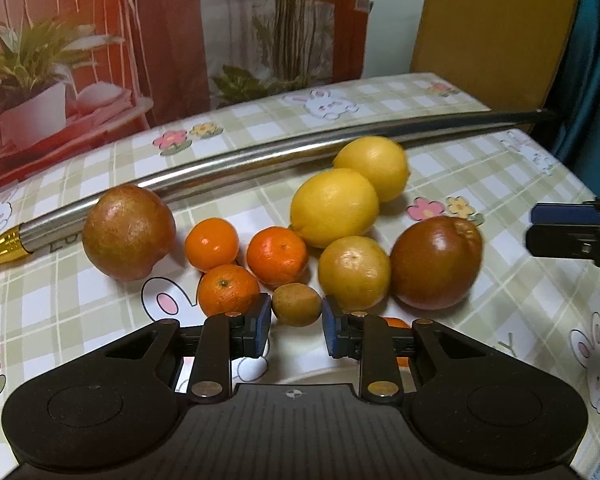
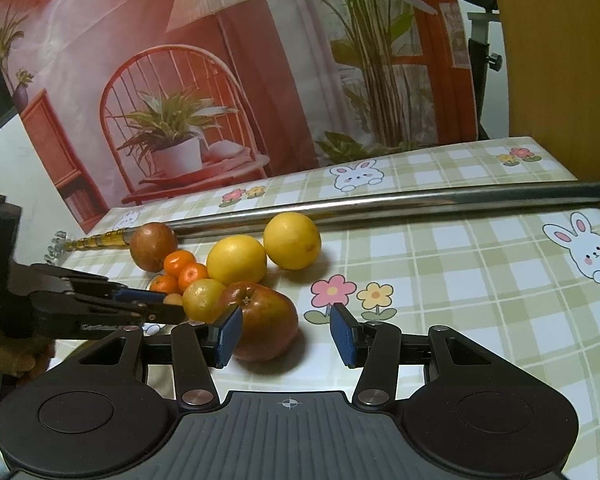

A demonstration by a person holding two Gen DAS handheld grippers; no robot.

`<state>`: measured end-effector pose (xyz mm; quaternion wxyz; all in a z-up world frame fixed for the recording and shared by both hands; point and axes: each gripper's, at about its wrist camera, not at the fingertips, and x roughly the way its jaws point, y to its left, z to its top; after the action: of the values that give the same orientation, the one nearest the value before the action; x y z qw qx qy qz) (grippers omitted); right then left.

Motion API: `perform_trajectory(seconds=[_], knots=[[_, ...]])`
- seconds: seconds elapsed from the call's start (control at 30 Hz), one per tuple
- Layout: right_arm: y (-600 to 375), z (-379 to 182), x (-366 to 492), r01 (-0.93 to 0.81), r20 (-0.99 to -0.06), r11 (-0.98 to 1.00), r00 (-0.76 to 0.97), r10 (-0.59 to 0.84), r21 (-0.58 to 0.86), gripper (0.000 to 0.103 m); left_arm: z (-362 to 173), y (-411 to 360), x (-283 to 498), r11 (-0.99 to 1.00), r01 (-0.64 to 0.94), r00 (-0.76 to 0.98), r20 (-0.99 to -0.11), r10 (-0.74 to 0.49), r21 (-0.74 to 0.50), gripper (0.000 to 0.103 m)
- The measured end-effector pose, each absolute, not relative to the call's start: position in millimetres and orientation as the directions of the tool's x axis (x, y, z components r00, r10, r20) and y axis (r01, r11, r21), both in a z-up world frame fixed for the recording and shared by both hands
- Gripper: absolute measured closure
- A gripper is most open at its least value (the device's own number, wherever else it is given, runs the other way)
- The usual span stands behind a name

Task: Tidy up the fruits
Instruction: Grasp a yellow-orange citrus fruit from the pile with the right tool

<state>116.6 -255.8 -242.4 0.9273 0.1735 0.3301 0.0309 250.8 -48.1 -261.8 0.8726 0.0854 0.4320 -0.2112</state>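
Flanking a small brown fruit point(image 1: 296, 304), left gripper point(image 1: 296, 322) gapes; right gripper point(image 2: 287, 334) spread, empty

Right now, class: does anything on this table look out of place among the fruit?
Yes: a long metal rod with a gold end lies across the tablecloth behind the fruit, touching the brown fruit. It is no fruit.

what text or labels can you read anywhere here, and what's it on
Metal pole: dark characters printed near its gold end, upside down and partly hidden behind the reddish fruit; too unclear to read.
Tablecloth: a single "Y"-like mark near its right side, possibly part of the print; otherwise only bunnies and flowers.
Fruits and both tongs: no readable text.
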Motion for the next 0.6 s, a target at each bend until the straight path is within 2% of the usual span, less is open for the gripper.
perform_trajectory(seconds=[0.4,0.6], knots=[[-250.0,-235.9,118.9,0.023,-0.592,0.94,0.782,0.195,0.339,0.058,-224.7,-7.4,202.0,0.938,0.327,0.627,-0.716,-0.308,-0.117,0.074],[-226.3,-224.7,138.9,-0.098,-0.594,0.952,0.762,0.259,0.29,0.058,-211.8,15.3,176.0,0.95,0.275,0.667,-0.681,-0.301,-0.151,0.074]])
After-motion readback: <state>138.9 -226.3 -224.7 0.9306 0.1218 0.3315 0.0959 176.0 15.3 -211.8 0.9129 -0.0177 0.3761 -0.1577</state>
